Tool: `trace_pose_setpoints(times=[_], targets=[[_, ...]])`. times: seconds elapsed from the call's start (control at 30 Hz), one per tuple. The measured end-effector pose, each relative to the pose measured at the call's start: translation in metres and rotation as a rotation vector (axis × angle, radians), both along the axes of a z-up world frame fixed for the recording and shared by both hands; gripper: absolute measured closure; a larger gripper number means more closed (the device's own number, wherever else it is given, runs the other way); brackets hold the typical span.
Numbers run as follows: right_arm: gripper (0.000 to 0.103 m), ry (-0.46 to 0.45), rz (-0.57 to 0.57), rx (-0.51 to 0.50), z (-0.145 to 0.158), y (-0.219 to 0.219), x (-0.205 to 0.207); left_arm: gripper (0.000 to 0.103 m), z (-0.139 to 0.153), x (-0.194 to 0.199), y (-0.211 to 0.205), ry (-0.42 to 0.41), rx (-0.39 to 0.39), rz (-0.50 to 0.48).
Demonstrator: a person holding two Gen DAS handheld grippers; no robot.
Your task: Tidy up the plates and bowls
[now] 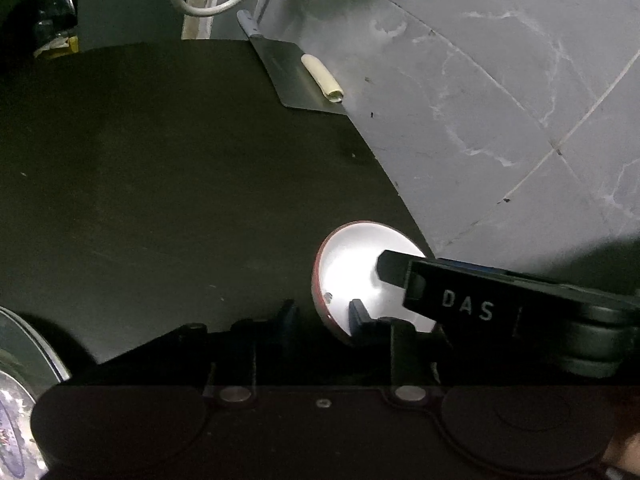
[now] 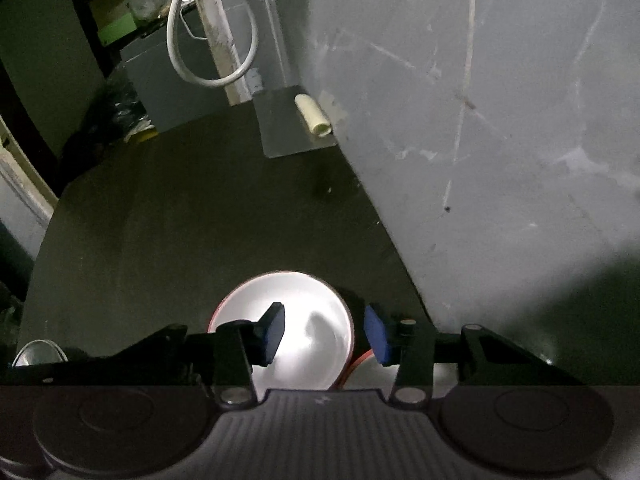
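Observation:
A white bowl with a red outside sits on the dark counter near the wall. In the right wrist view the bowl lies between my right gripper's open blue pads; the left pad is over the bowl's inside, the right pad outside its rim. A second red-rimmed dish shows just below. My left gripper is open and empty, beside the bowl's left edge. The right gripper reaches into the bowl in the left wrist view.
A metal plate lies at the counter's left; it also shows in the right wrist view. A steel scraper with a cream roll leans at the back by the grey tiled wall. A white cable hangs behind.

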State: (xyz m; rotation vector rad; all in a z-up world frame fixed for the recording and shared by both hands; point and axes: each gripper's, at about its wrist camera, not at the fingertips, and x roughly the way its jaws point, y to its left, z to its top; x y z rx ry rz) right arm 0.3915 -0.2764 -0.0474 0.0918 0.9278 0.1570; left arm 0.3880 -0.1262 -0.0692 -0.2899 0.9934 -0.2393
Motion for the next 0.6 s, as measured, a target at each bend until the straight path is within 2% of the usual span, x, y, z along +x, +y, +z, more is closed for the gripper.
trace_pose_setpoints(times=[0.1, 0.23, 0.33, 0.6], targets=[[0.061, 0.010, 0.020, 0.005, -0.001, 0.000, 0.002, 0.084, -0.001, 0.000, 0.000, 0.007, -0.021, 0.004], [0.074, 0.021, 0.034, 0.006, 0.000, -0.001, 0.003, 0.086, 0.000, -0.001, 0.003, 0.023, -0.020, 0.026], [0.080, 0.043, 0.060, 0.032, -0.002, -0.001, 0.002, 0.088, 0.000, -0.003, 0.014, 0.048, -0.031, 0.055], [0.079, 0.097, 0.152, 0.107, -0.012, 0.011, -0.003, 0.092, -0.001, -0.009, 0.041, 0.070, -0.005, 0.107]])
